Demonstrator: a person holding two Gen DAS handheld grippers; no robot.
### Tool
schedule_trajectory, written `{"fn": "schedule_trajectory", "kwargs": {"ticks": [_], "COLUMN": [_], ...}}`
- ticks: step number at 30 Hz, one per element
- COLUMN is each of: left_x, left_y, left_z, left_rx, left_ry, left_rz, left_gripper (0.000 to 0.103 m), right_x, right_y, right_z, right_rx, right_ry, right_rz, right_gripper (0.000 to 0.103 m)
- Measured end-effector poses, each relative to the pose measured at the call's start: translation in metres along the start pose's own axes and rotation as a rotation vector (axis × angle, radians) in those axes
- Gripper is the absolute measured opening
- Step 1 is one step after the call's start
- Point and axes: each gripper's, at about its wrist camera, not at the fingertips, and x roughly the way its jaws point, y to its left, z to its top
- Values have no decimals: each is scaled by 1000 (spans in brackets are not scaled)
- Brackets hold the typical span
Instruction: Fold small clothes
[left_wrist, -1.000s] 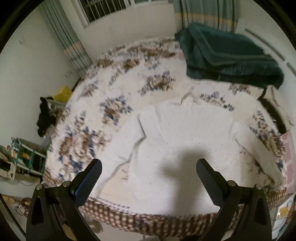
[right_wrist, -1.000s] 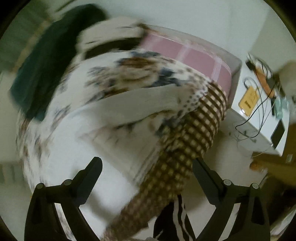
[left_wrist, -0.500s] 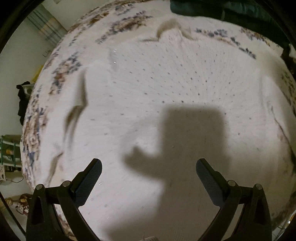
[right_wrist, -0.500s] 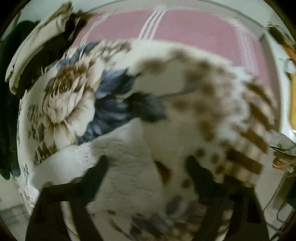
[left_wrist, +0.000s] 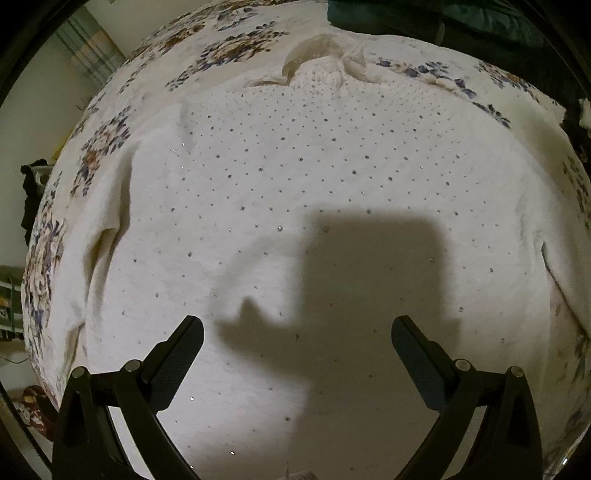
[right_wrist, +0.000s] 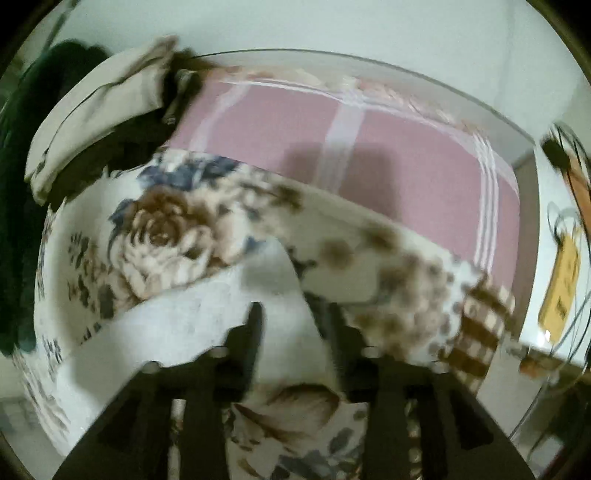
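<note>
A white knitted sweater (left_wrist: 303, 177) with small shiny studs lies spread flat on a floral bedspread (left_wrist: 229, 48), collar at the far end. My left gripper (left_wrist: 297, 347) hovers just above its lower body, jaws wide open and empty. In the right wrist view, my right gripper (right_wrist: 295, 325) has its jaws nearly closed on the end of a white sleeve (right_wrist: 273, 288) of the sweater near the bed's edge. This view is blurred.
A dark green blanket (left_wrist: 443, 18) is heaped at the far end of the bed. A pink striped sheet (right_wrist: 369, 147) and a beige pillow (right_wrist: 99, 110) lie beyond the right gripper. A white bedside table (right_wrist: 554, 258) with cables stands at the right.
The left gripper dropped close over the sweater and stays open. The right gripper moved in to the sleeve end and closed its jaws on it.
</note>
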Motion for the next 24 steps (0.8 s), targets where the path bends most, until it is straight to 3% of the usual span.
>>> {"fn": "schedule_trajectory", "kwargs": {"ticks": [2, 7, 10, 12, 15, 18, 20, 24], "left_x": [1, 13, 21, 24, 23, 21, 19, 11], "left_y": [1, 12, 24, 35, 59, 89, 109, 163], "left_z": [-2, -13, -16, -15, -14, -17, -22, -36], "left_rx": [-8, -30, -58, -87, -143, -211, -253, -346], "left_ry": [3, 36, 49, 47, 37, 43, 45, 32], "left_rz": [-4, 9, 22, 31, 43, 53, 64, 101], "left_gripper": [103, 103, 103, 103, 103, 103, 103, 103], "right_x": [-1, 44, 58, 54, 33, -7, -37, -73], "right_y": [-19, -43, -34, -23, 24, 103, 170, 310], "right_z": [-13, -43, -44, -41, -34, -49, -79, -179], "right_rx": [107, 387, 427, 421, 244, -36, -239, -621], "right_ry": [6, 118, 54, -22, -84, -131, -136, -119], "right_rz": [54, 325, 345, 316, 213, 182, 202, 228], "right_gripper": [67, 67, 64, 13, 13, 12, 12, 12]}}
